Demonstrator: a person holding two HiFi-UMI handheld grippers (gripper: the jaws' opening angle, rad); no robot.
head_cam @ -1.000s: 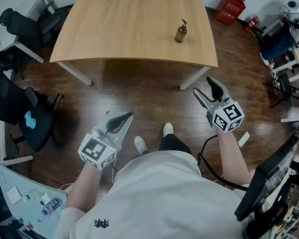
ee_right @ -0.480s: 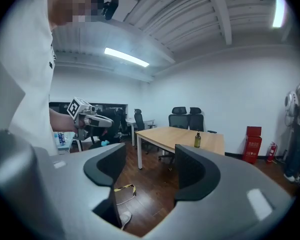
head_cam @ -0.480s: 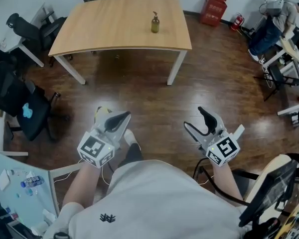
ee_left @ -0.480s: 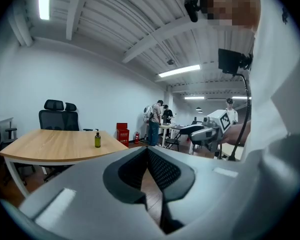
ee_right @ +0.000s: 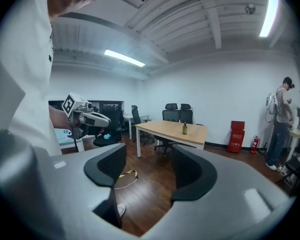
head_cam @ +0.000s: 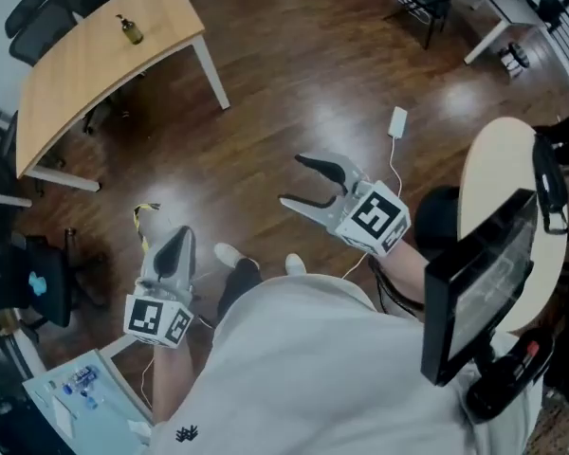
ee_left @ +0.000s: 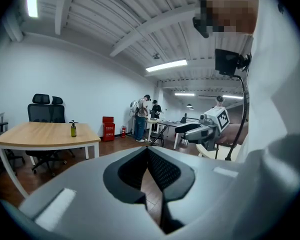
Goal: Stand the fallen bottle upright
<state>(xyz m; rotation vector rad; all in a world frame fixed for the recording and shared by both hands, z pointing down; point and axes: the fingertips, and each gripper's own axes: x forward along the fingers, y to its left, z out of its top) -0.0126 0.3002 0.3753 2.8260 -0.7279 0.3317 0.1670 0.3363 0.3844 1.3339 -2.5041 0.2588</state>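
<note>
1. Right claw (head_cam: 292,181) gapes wide and empty over the wooden floor (head_cam: 294,64), while the left claw (head_cam: 175,240) hangs beside the person's leg, pinched together on nothing.
2. Both are carried low and well apart from the counter (head_cam: 85,55), seemingly idle, since the pump bottle (head_cam: 129,30) already stands upright on it, alone.
3. Whatever the bottle holds cannot be made out through its dark olive body.

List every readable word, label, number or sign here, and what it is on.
No text here can be read.
Red box: white print, too small.
Olive-green pump bottle on the light wooden table: any label too small.
Black square markers on white cubes: patterns, no letters.
Dark emblem on white shirt: no words.
</note>
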